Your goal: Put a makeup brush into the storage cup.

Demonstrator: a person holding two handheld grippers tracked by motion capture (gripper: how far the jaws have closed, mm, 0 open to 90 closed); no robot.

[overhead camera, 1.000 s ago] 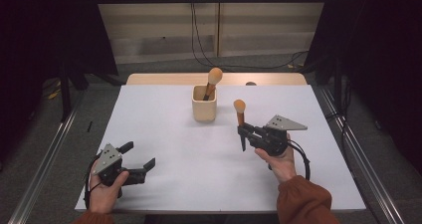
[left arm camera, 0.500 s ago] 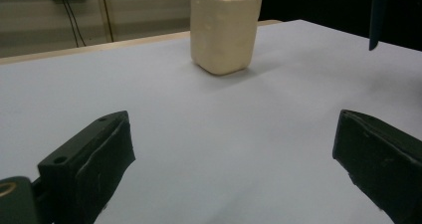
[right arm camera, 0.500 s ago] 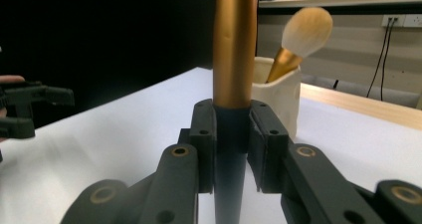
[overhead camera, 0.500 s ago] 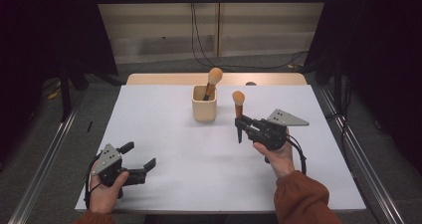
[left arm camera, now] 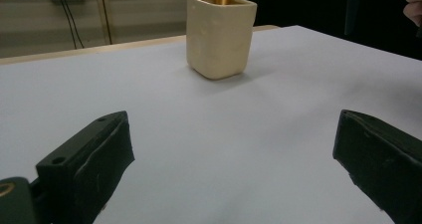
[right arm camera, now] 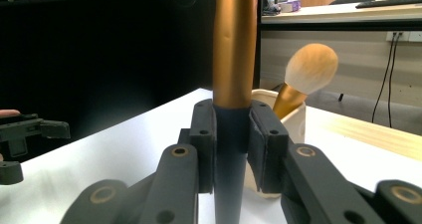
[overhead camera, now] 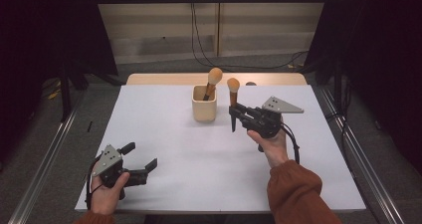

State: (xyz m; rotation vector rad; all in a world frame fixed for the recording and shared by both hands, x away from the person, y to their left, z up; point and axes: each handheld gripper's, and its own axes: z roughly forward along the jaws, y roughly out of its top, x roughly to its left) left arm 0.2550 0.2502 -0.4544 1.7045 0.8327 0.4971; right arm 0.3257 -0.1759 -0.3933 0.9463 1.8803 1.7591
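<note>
High view shows our right gripper (overhead camera: 234, 115) clamped on a makeup brush (overhead camera: 232, 102), held upright above the white table (overhead camera: 209, 159), bristle head up and dark handle tip pointing down, clear of the surface. It hangs just right of the cream square cup (overhead camera: 204, 103), which stands at the far middle of the table with a second brush (overhead camera: 214, 80) leaning inside it, head up. Right gripper view confirms our jaws are closed on the brush's dark lower handle (right arm camera: 231, 134), below the gold ferrule, with the cup (right arm camera: 293, 119) and the second brush (right arm camera: 303, 74) just behind. Our left gripper (overhead camera: 139, 162) rests at the near left of the table, jaws spread wide and holding nothing; left gripper view shows the cup (left arm camera: 219, 35) well away across bare table
</note>
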